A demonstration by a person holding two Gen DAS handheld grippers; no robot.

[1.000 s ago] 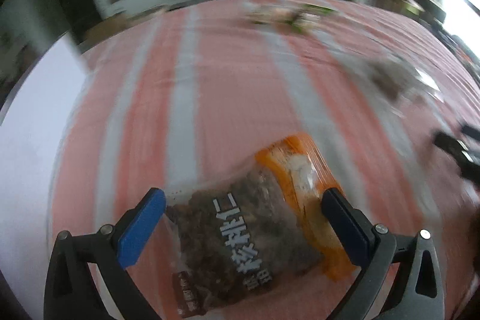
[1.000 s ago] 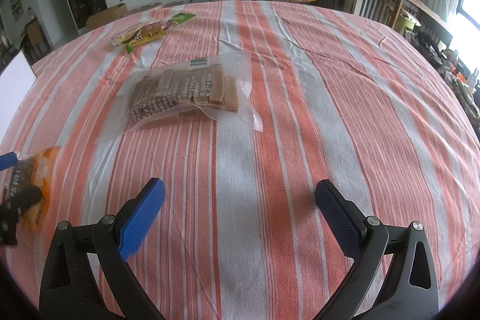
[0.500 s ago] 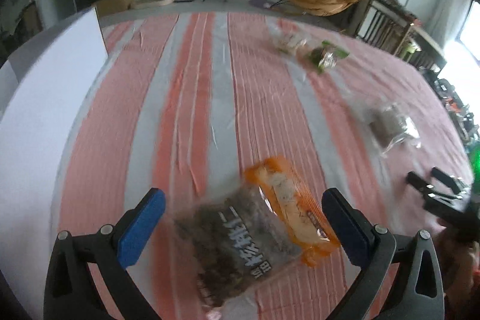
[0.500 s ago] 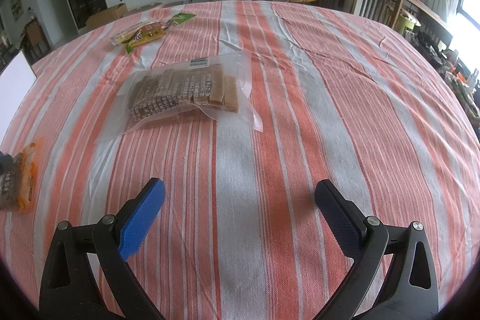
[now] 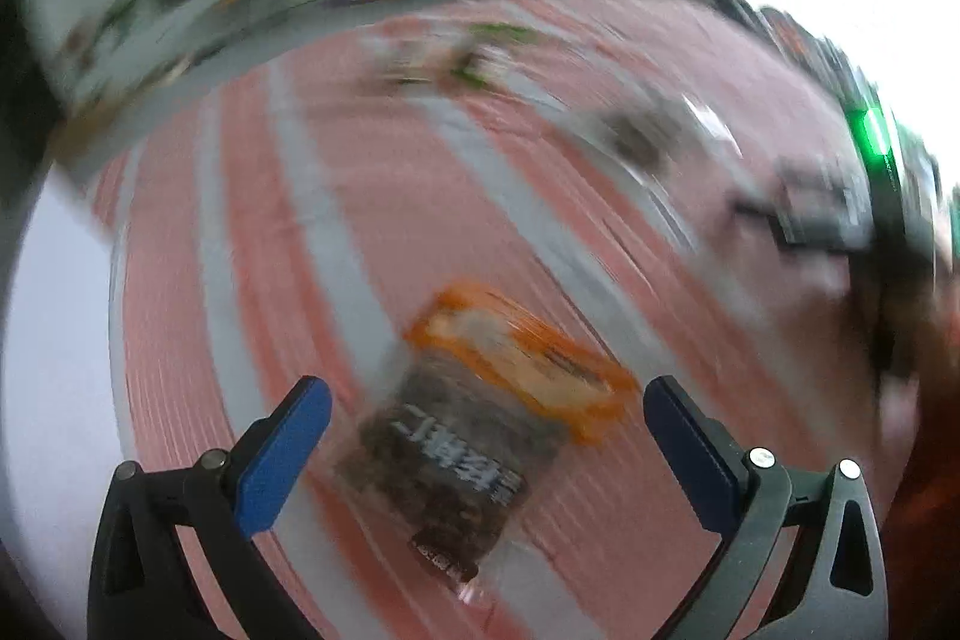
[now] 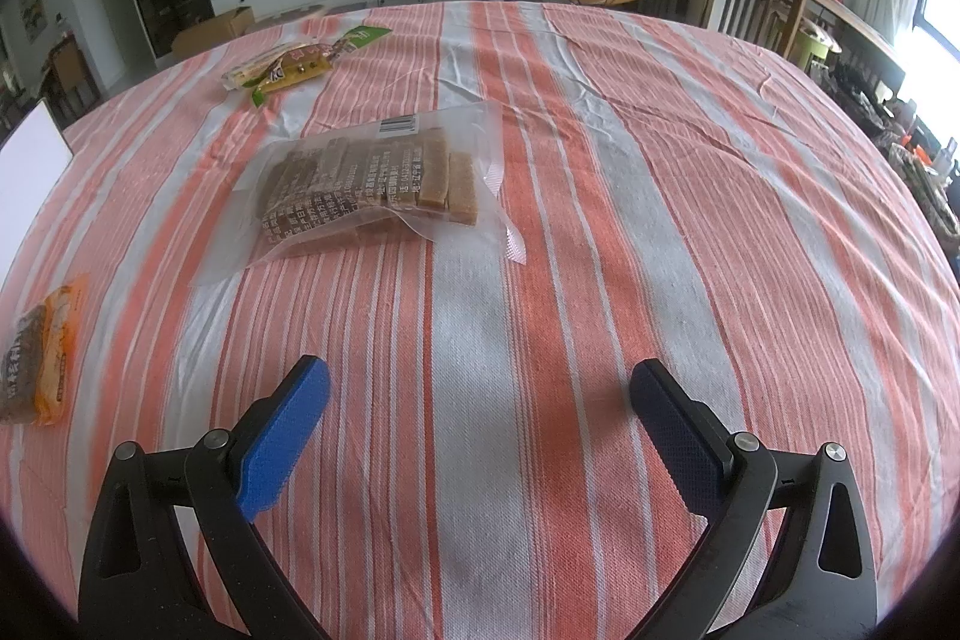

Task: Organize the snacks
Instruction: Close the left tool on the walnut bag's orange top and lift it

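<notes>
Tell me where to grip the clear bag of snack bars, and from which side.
Grip the clear bag of snack bars by its flat sealed right edge, probably from the right with the open right gripper. The bag lies flat on the striped tablecloth; the bars bulge in the middle, while that bare flap is thin and nearest the gripper.

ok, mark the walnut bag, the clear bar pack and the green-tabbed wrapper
walnut bag (image 5: 456, 460): left wrist view, dark middle with white print
bar pack (image 6: 366, 187): right wrist view, on the stacked bars
green-tabbed wrapper (image 6: 288, 67): right wrist view, yellow middle
</notes>
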